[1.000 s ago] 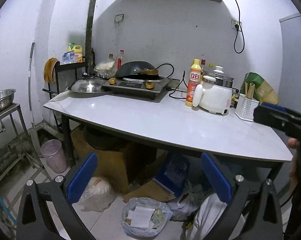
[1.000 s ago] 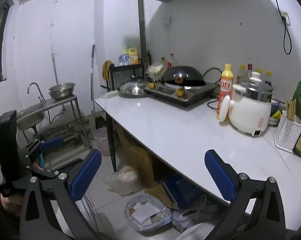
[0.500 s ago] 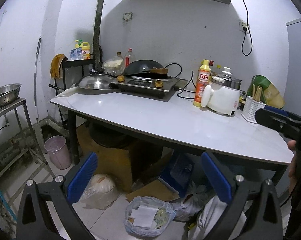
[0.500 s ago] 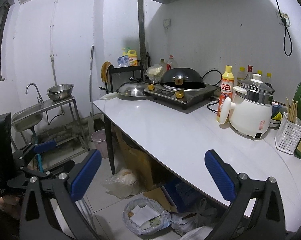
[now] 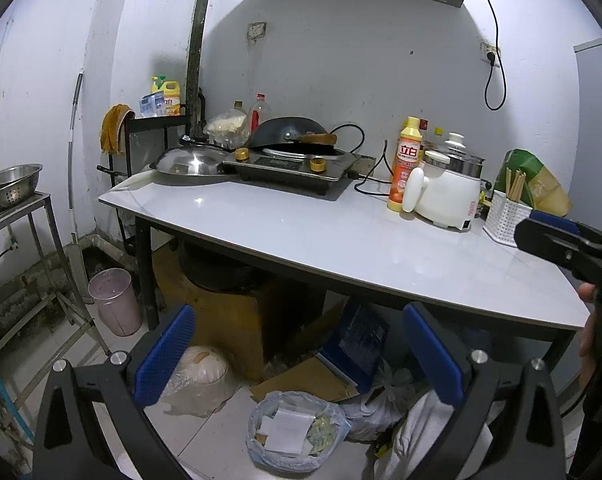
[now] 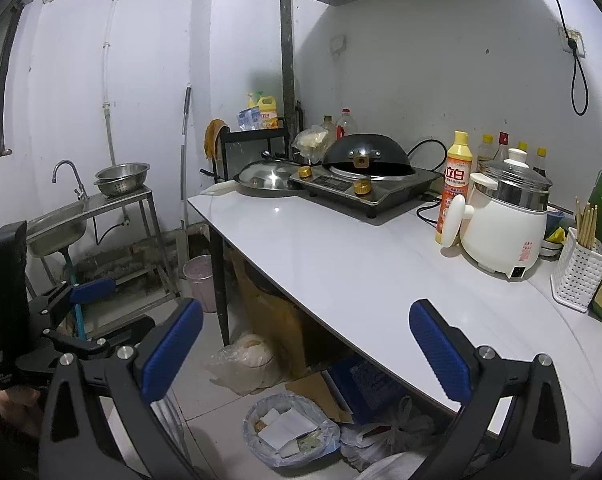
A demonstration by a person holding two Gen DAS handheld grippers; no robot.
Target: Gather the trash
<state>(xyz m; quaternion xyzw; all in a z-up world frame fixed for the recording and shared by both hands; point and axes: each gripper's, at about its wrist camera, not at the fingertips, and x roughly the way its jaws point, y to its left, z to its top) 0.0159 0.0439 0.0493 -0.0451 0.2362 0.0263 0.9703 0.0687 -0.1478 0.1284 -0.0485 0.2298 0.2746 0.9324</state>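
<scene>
1. The left tool [image 5: 297, 354] is wide, with its blue pads far apart and nothing between them.
2. The right tool [image 6: 307, 346] is also wide and holds nothing.
3. The trash bag [image 5: 297, 432] stands on the floor, below the front edge of the desk [image 5: 341, 240], and it is filled with paper scraps.
4. In the right wrist view, the same trash bag [image 6: 291, 430] is seen low between the two pads.
5. A white plastic bag [image 5: 199, 376] lies on the floor to its left, near a pink bucket [image 5: 115, 300].
6. On the desk stand a stove [image 5: 293, 166], a yellow bottle [image 5: 405, 164] and a white cooker [image 5: 447, 196].
</scene>
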